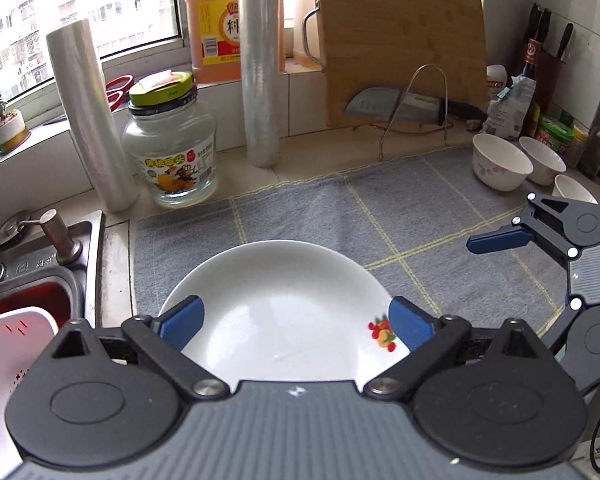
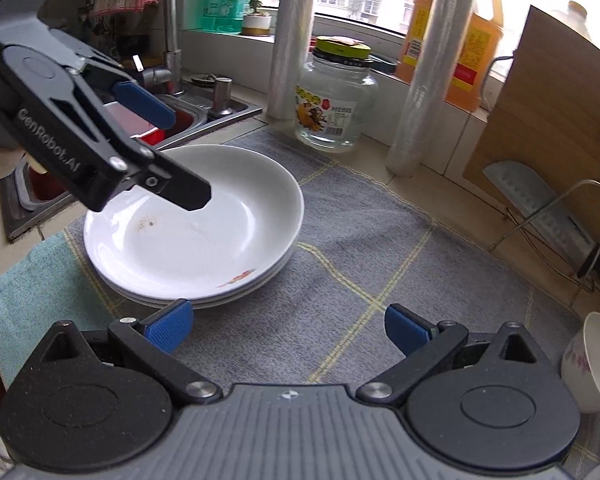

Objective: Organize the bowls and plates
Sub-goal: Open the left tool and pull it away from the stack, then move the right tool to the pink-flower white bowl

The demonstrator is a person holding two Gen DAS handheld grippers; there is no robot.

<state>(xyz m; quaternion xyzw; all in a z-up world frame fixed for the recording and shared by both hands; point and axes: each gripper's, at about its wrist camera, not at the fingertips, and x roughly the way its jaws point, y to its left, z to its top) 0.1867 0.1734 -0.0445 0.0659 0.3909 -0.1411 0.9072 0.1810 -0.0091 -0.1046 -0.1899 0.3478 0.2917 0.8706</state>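
Plates (image 2: 192, 232), seemingly three, lie stacked flat and rim-up on the grey towel (image 2: 380, 248), left tongs (image 1: 296, 320) spread wide above them, right tongs (image 2: 288, 328) likewise apart, empty.

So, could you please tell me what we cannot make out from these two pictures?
- Stack of white plates: the exact count is unclear in the right wrist view, since only rims show; the left wrist view shows just the top plate.
- Third white bowl: partly hidden behind the right gripper in the left wrist view.
- Floral white bowl: cut off by the right wrist frame edge.
- Sink contents: blocked by the left gripper.
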